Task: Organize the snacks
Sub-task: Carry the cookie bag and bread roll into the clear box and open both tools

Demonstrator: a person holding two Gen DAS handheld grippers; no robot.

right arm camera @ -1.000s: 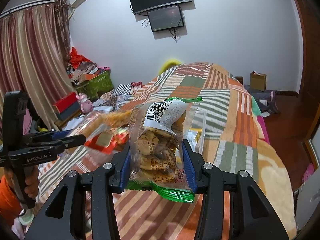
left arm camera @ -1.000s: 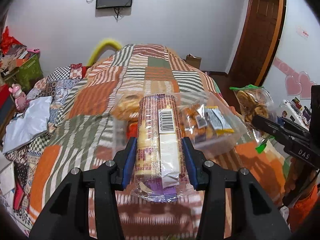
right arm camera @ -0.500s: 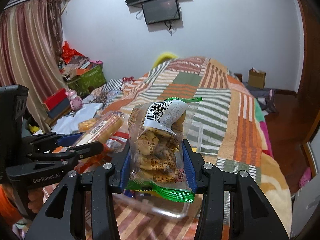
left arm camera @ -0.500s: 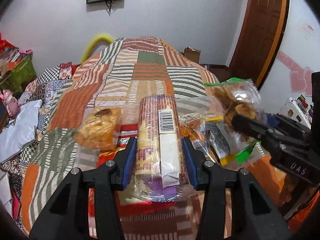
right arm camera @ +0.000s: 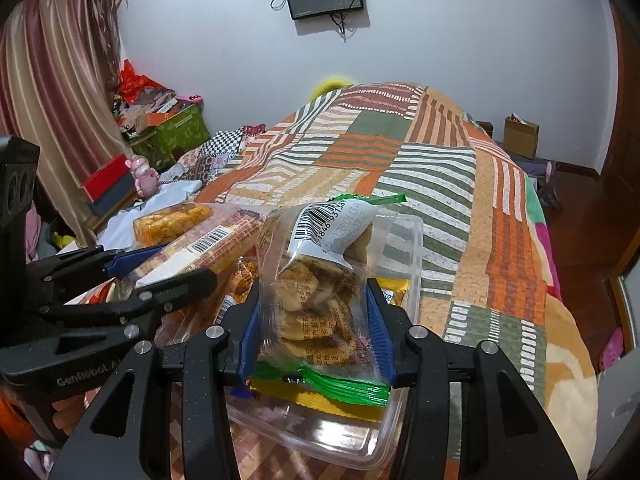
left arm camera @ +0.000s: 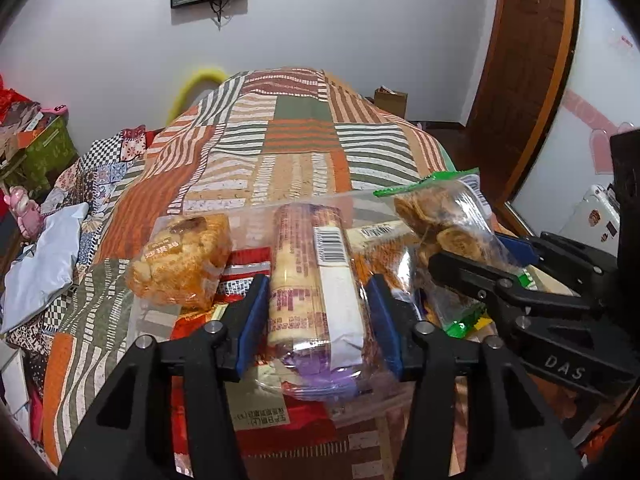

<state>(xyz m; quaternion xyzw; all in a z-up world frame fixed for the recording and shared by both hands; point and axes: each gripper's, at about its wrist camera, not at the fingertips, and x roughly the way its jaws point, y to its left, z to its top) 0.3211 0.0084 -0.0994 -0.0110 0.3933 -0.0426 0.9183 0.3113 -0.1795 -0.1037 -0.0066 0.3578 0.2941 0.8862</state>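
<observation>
Having just been opening both jaws over the clear container (right arm camera: 414,264), you are freeing the biscuit roll (left arm camera: 316,276) from the left gripper (left arm camera: 318,322) and, apparently, the cookie bag (right arm camera: 320,280) from the right gripper (right arm camera: 316,328), so both snacks are settling inside.

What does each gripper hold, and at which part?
Right gripper holds the biscuit bag near its green bottom seal. Left gripper, just opening, flanks the long cracker packet low down; grip uncertain.

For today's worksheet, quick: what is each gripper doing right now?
Left gripper: jaws just opened; the biscuit roll lies between them, pads clear of it.
Right gripper: jaws just easing open around the green-edged cookie bag; grip cannot be told.
</observation>
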